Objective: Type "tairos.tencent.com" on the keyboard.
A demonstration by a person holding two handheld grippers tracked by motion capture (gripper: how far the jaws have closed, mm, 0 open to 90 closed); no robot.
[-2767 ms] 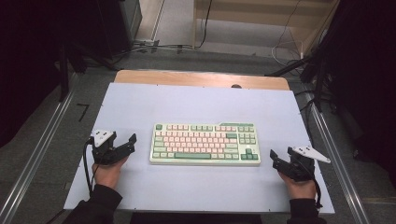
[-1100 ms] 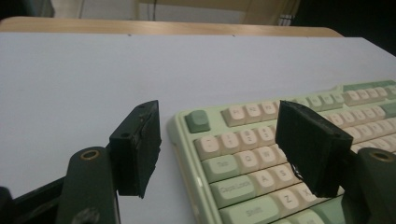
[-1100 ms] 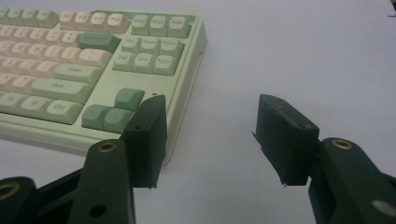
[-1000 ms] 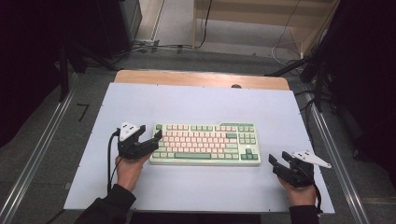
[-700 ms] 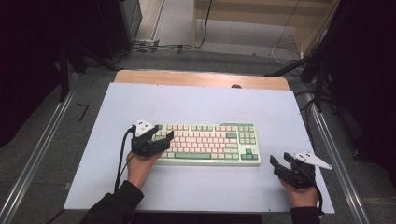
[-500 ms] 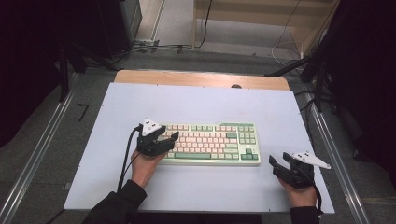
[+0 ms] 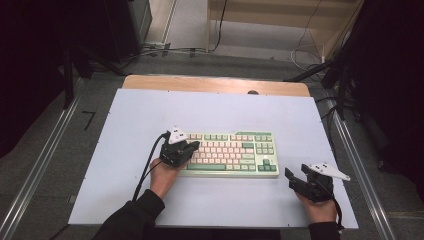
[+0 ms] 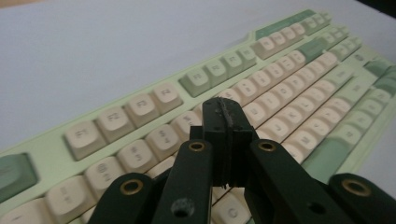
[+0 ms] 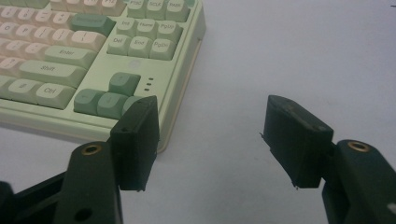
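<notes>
Grey floor (image 7: 45, 145), wooden shelf (image 7: 280, 10), trailing cables (image 7: 305, 55).

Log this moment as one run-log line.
left tongs: shut, empty, over keyboard left end | right tongs: open, empty, right of keyboard | table

Even overhead light falls on the pale lavender-white bench (image 7: 300, 120), leaving only soft shadows. The surroundings sink into darkness. In the left gripper view, the mint-green and cream plastic keyboard (image 8: 289, 79) blurs toward its far end.
</notes>
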